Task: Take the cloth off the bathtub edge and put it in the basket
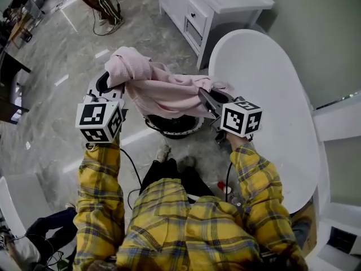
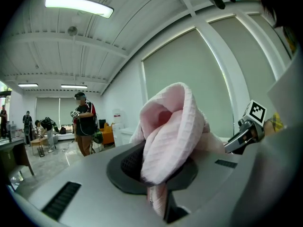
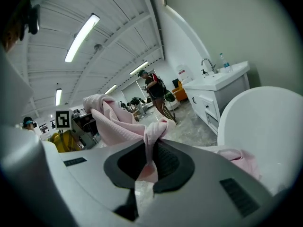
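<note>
A pink cloth [image 1: 161,89] hangs stretched between my two grippers, held up in the air beside the white bathtub [image 1: 271,95]. My left gripper [image 1: 114,87] is shut on the cloth's left end, which bunches up over its jaws [image 2: 168,136]. My right gripper [image 1: 207,97] is shut on the cloth's right corner [image 3: 152,138]. Under the cloth, on the floor, sits a round dark basket [image 1: 174,124], partly hidden by the sagging fabric. The cloth's middle droops just above the basket's rim.
A white vanity cabinet [image 1: 203,10] stands beyond the tub. A person [image 2: 84,122] stands far off in the room. Marble floor [image 1: 67,66] spreads to the left. My legs and feet [image 1: 169,162] are just behind the basket.
</note>
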Available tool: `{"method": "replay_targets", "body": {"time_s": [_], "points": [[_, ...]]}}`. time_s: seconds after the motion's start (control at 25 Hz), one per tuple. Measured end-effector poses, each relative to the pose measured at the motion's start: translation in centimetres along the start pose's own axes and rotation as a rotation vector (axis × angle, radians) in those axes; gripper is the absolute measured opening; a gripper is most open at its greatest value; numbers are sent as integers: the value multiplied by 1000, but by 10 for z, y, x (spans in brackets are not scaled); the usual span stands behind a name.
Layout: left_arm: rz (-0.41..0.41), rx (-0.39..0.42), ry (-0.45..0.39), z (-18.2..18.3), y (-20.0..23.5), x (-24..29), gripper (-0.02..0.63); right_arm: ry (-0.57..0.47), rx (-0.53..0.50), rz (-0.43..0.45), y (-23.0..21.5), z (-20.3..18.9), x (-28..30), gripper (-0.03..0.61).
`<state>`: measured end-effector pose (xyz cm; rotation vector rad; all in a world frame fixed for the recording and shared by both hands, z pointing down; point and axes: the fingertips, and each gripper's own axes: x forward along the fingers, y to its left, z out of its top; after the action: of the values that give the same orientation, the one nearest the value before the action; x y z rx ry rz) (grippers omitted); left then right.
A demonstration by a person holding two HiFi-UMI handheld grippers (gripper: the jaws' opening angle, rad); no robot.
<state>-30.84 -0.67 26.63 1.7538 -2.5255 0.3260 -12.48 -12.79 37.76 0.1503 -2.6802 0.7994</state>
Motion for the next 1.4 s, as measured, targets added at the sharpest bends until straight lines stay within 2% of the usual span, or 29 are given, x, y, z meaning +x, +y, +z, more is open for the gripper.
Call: {"method": "replay_targets", "body": {"time_s": [0.2,0.4,0.72,0.96,1.16,1.4], "points": [[-81,-4,52,-46,-2,27,43,33,22,-92,-20,-31,30,44],[-176,-19,163,-106,-5,56,44,49,83,-189,-42,-64,60,44],[-340,30,356,-202,-34,82,44,100,215,-295,-74,-119,92,44],[-414,21,502,-261,-51,94,44,158,188,-345,-95,-139,106,44],[-485,6,689,-311,-65,94,46,198,230,-377,-111,-155,108,44],[-496,33,811,-352,-69,94,63,251,173,-393,-117,-171,120,44]]}}
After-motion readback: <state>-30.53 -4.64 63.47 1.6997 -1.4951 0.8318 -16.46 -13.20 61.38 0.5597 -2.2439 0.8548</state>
